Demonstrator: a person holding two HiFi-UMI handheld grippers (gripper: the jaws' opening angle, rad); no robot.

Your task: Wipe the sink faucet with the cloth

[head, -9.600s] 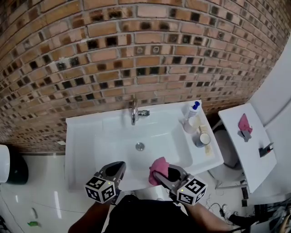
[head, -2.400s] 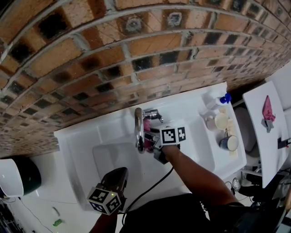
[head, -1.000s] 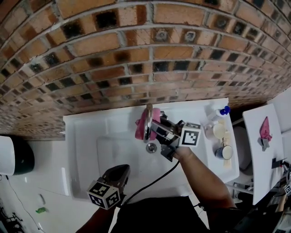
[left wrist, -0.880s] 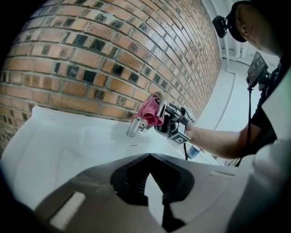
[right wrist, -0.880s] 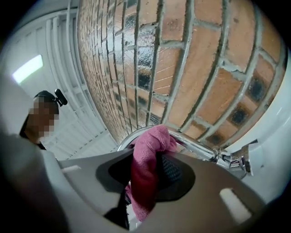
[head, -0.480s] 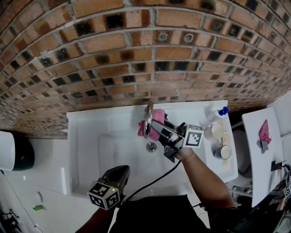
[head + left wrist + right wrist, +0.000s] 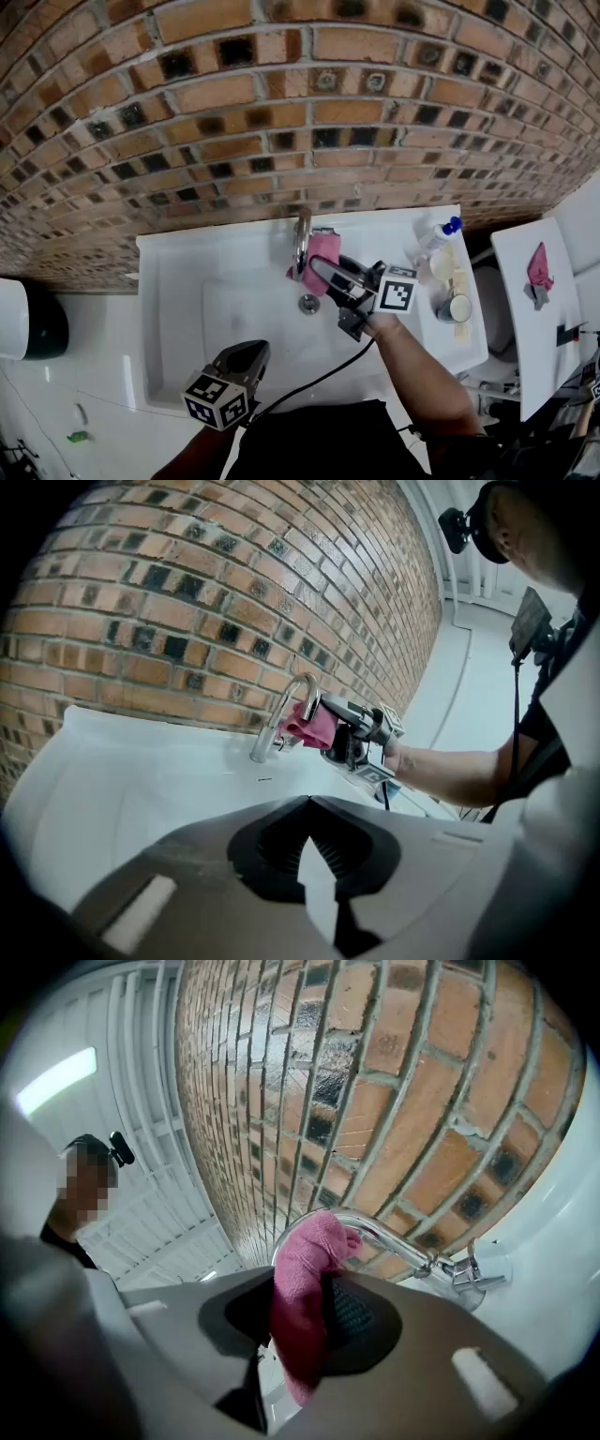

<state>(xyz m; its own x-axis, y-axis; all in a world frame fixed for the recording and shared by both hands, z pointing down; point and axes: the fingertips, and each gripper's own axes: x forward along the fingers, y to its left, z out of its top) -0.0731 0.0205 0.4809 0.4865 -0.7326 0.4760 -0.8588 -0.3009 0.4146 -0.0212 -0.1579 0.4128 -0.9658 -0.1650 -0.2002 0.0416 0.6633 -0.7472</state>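
Currently the pink terry cloth [image 7: 305,1279] lies pressed against the curved chrome faucet [image 7: 403,1241], pinched in the right gripper [image 7: 321,267]. Firm contact, sliding along the spout's arch, should serve best. The left gripper [image 7: 251,352] hangs closed and empty over the white sink [image 7: 169,281]. Count: one cloth, one faucet, two grippers.

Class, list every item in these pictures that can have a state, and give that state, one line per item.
Curved chrome sink faucet: no water seen running.
Pink fuzzy cloth: pressed on the faucet's arch.
Right gripper: shut on the cloth.
Left gripper: shut, holding nothing, near the white sink's front rim.
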